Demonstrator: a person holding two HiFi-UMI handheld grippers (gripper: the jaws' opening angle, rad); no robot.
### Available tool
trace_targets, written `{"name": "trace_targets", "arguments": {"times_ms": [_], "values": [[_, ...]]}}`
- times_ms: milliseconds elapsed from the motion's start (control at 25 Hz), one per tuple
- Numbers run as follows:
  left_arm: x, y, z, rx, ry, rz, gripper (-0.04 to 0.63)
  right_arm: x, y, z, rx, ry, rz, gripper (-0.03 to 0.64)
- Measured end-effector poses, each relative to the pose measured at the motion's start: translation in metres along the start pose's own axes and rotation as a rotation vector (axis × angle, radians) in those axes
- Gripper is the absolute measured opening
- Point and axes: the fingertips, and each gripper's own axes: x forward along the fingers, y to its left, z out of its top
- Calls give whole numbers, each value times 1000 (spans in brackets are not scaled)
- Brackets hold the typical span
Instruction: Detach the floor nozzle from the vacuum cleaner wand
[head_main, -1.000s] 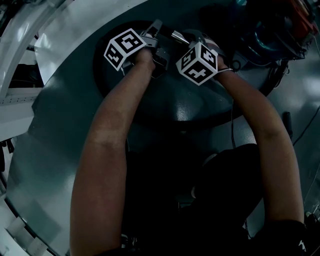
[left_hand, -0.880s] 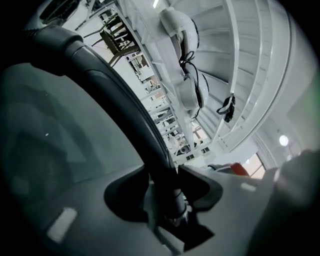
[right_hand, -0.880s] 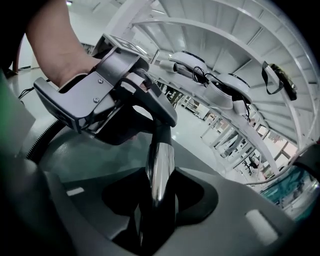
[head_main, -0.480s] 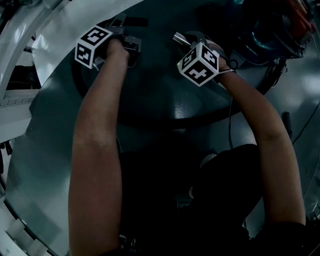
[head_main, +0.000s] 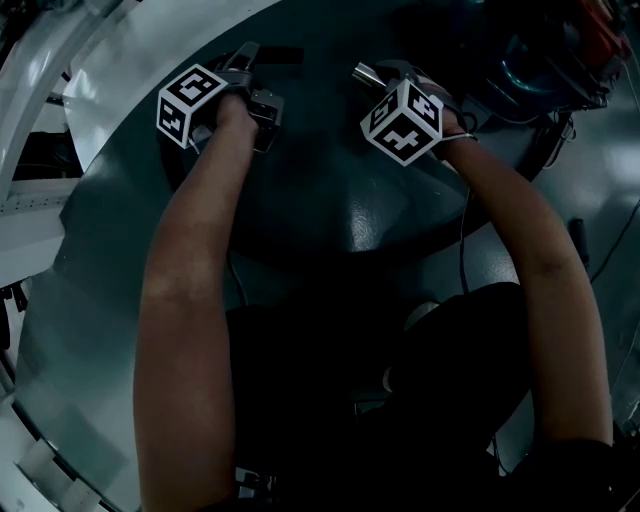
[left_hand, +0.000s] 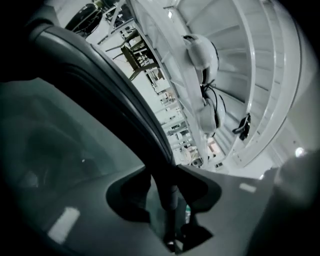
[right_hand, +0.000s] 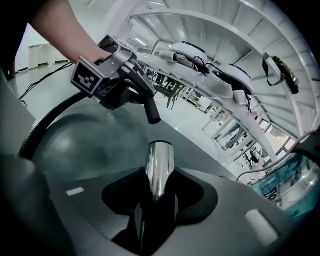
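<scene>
The chrome wand (right_hand: 159, 165) lies between the jaws of my right gripper (right_hand: 159, 200), which is shut on it; its open end points away from me. In the head view that gripper (head_main: 385, 78) is at the upper right and the wand's end (head_main: 362, 73) sticks out to the left. My left gripper (head_main: 243, 58), at the upper left, is shut on a black vacuum piece (right_hand: 131, 97) whose short spout (right_hand: 150, 111) faces the wand with a gap between them. A ribbed black hose (right_hand: 50, 125) trails from that piece. In the left gripper view the black piece (left_hand: 169, 192) shows dark and narrow between the jaws.
Both grippers hover over a dark round table (head_main: 350, 220). A teal and red vacuum body (head_main: 545, 60) with cables sits at the upper right. White curved railings (head_main: 60, 60) run along the left. My legs are below the table's near edge.
The two grippers were close together a second ago. My left gripper has moved left with the black piece, away from the wand. The right gripper has stayed in place.
</scene>
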Motion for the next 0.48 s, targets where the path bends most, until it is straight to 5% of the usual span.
{"name": "trace_targets", "arguments": {"times_ms": [480], "values": [[12,-3,-45,64,163,6,170,9,12,-7,15,37,75,170]]}}
